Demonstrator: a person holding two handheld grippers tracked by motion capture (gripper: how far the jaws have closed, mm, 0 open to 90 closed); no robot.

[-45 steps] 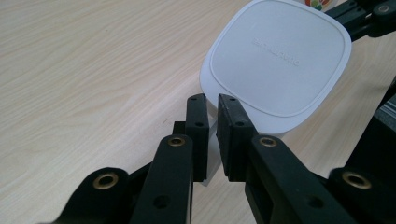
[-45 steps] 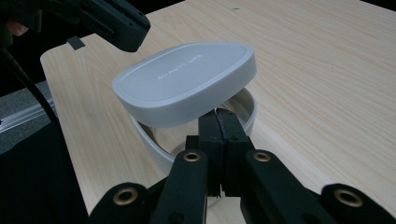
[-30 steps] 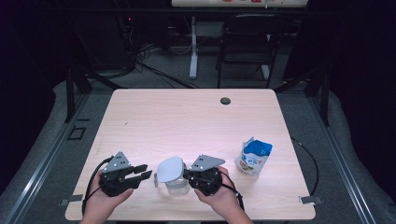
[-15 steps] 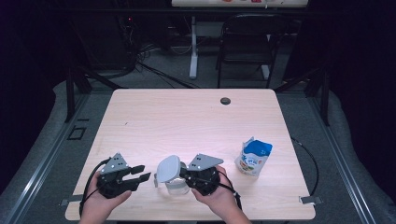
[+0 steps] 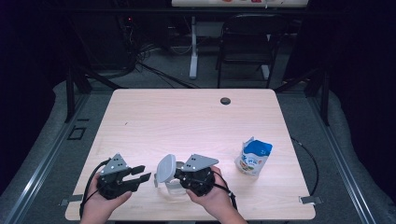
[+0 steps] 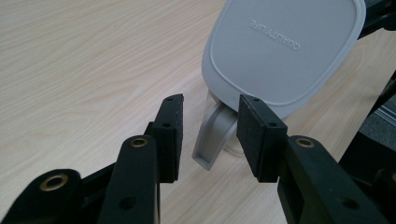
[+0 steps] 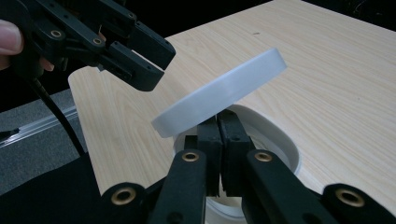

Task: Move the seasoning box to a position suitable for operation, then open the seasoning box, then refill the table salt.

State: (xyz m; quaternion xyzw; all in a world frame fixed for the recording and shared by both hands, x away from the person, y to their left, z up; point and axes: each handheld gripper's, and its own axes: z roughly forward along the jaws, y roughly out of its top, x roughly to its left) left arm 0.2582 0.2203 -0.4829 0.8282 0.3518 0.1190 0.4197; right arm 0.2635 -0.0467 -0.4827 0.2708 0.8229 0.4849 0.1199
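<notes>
Right gripper (image 5: 173, 174) clamped on rim of clear container (image 5: 169, 186), pads pinched together on wall under raised lid (image 5: 165, 168); lid tilted up just ahead of jaws

Left gripper (image 5: 144, 173) apart, nothing between pads; jaws had just been opening; lid latch tab (image 6: 212, 137) just beyond its fingertips, untouched

Container rested on table (image 5: 196, 116) between both grippers, left one just beside it

Blue-white pouch (image 5: 253, 156) stood well to right of right gripper, near table edge
</notes>
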